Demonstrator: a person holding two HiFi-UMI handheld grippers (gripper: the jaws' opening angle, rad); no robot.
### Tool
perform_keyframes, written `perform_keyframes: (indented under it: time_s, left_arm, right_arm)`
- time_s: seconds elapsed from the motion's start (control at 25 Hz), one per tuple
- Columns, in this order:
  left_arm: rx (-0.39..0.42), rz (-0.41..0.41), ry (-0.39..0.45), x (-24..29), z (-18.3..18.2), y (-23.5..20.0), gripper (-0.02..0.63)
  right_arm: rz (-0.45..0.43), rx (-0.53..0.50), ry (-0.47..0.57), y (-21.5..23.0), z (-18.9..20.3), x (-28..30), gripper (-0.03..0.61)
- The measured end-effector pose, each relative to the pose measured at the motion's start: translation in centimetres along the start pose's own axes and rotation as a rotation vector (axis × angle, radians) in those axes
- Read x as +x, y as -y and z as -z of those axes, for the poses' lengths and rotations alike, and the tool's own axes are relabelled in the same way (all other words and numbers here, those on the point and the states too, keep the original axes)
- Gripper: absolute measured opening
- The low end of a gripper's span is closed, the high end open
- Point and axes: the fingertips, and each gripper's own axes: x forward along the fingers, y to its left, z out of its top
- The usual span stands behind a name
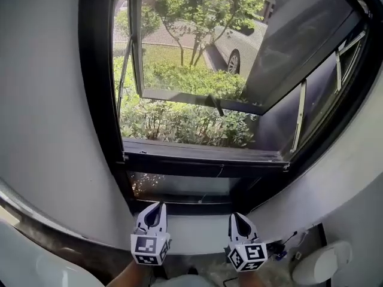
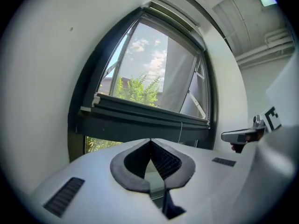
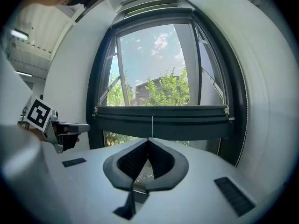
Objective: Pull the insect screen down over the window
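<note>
The left gripper (image 1: 159, 205) and right gripper (image 1: 235, 216) sit empty, jaws pressed together, at 6 o'clock of the screen bar (image 1: 203, 158), which lies low across the window (image 1: 96, 100) with a strip uncovered beneath; a grasp looks next: open, reach up, pinch the bar or its cord (image 3: 152, 125)

The left white plastic tool (image 1: 160, 205) and the right white plastic tool (image 1: 234, 216) look alike. Each has a smooth, rounded shell that tapers to two pointed tips lined with dark grey ribbed pads (image 2: 165, 161), which frame a teardrop-shaped hollow. Behind each shell sits a white cube with black square markers (image 1: 149, 250). Small dark ribbed rectangular patches (image 3: 233, 196) are set into the broad flat face of each shell, one on either side.
</note>
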Motion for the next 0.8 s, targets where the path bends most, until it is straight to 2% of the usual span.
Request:
perform_keyframes:
  time_s: [0.2, 0.44, 0.56, 0.8]
  left_arm:
    - [-0.004, -0.029, 0.064, -3.2, -1.2, 3.0, 0.012]
    - [0.092, -0.086, 0.062, -6.1, -0.8, 9.1, 0.012]
    - [0.142, -0.153, 0.046, -7.2, -0.1, 11.5, 0.012]
    - [0.201, -0.204, 0.016, -9.3, 2.1, 14.4, 0.012]
  right_arm:
    - [-0.037, -0.014, 0.052, -1.2, -0.6, -2.5, 0.006]
    - [-0.116, -0.074, 0.075, -0.3, -0.4, -6.1, 0.006]
    - [-0.152, -0.074, 0.094, 1.1, 0.6, -7.6, 0.006]
    - [-0.189, -0.057, 0.097, 3.0, 2.1, -9.1, 0.006]
